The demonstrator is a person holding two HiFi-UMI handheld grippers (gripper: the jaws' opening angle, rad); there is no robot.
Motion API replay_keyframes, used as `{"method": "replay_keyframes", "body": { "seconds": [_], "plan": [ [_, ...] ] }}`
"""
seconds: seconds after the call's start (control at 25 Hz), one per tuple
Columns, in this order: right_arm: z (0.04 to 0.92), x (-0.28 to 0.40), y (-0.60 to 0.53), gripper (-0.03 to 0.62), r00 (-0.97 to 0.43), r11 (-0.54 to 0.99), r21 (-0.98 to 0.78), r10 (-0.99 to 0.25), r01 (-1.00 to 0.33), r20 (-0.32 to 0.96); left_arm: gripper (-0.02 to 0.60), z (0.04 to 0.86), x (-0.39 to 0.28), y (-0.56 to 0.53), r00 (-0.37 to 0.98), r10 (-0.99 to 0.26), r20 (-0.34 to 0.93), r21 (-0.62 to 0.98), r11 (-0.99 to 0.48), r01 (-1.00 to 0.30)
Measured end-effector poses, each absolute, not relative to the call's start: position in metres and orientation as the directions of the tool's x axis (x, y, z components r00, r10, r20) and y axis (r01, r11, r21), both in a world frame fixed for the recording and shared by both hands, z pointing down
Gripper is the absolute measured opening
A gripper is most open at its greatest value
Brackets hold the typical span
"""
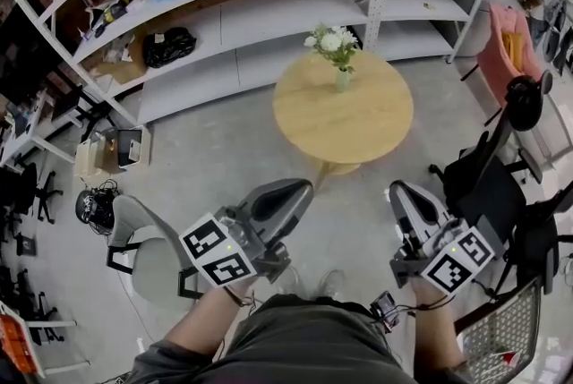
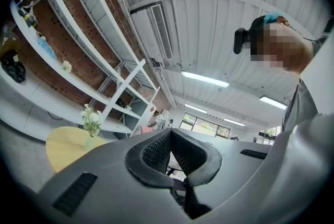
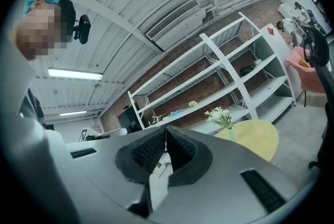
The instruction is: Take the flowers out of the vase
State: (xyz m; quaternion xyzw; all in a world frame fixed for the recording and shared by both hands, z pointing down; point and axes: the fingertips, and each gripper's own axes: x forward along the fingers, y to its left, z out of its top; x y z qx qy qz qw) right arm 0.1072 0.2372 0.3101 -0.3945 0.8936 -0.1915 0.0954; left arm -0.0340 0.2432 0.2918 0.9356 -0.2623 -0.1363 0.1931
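I'm holding the left gripper and the right gripper close in by my lap, each with its jaws pressed together on nothing. Well ahead, the white flowers are sitting in the pale vase on the round wooden table, with white shelving behind.

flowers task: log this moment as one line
stage: not started | flowers: in vase on table | left gripper: shut, empty | right gripper: shut, empty | both short of table
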Motion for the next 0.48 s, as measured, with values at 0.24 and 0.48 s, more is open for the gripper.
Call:
{"method": "replay_keyframes", "body": {
  "seconds": [0.24, 0.48],
  "plan": [
    [0.311, 0.119, 0.242, 0.014, -0.682, 0.626, -0.420, -0.731, -0.657, -0.023, 0.006, 0.295, -0.028, 0.247, 0.809, -0.568, -0.149, 0.434, -0.773, -0.463],
    [0.314, 0.128, 0.244, 0.014, -0.693, 0.637, -0.422, -0.721, -0.645, -0.029, 0.006, 0.299, -0.021, 0.252, 0.799, -0.586, -0.137, 0.429, -0.762, -0.485]
  ]
}}
